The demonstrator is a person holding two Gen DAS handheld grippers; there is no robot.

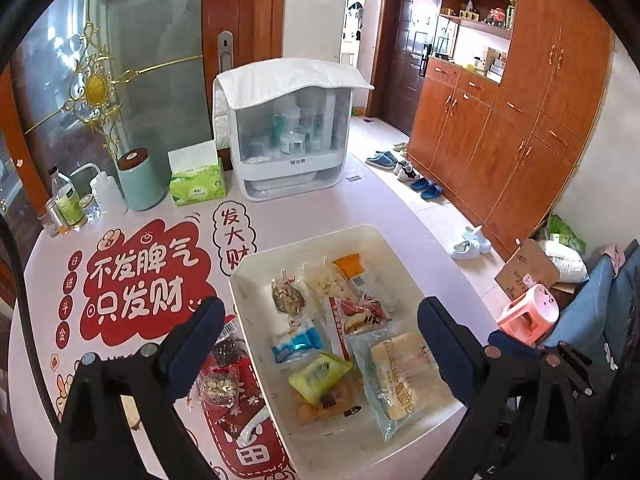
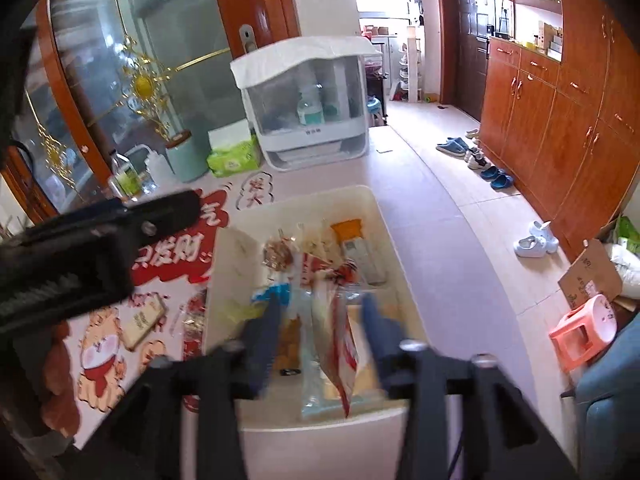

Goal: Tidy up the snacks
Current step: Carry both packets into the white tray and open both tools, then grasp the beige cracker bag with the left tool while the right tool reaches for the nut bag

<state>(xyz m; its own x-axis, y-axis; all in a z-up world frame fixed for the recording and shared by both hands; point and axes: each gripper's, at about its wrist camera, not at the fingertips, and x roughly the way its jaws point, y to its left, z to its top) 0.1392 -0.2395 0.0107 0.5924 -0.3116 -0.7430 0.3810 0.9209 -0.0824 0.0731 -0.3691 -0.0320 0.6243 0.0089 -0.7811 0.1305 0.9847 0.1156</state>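
Note:
A white plastic bin (image 1: 256, 264) on the table holds several wrapped snacks: a bread packet (image 1: 400, 372), a green packet (image 1: 318, 372), a blue packet (image 1: 298, 342), a red packet (image 1: 352, 316). My left gripper (image 1: 320, 344) is open and empty above the bin's near left part. Loose snacks (image 1: 224, 384) lie on the table left of the bin. In the right wrist view my right gripper (image 2: 320, 320) is open over the bin (image 2: 236, 248), with a red and white packet (image 2: 340, 344) between its blurred fingers, apparently not gripped. The left gripper's body (image 2: 80, 256) shows at left.
A white cosmetics organiser (image 1: 288, 128), green tissue pack (image 1: 196, 180), teal canister (image 1: 140, 180) and bottles (image 1: 68, 204) stand at the table's far side. A small card (image 2: 142, 320) lies on the printed tablecloth. The table edge runs right of the bin; a pink stool (image 1: 528, 312) stands on the floor.

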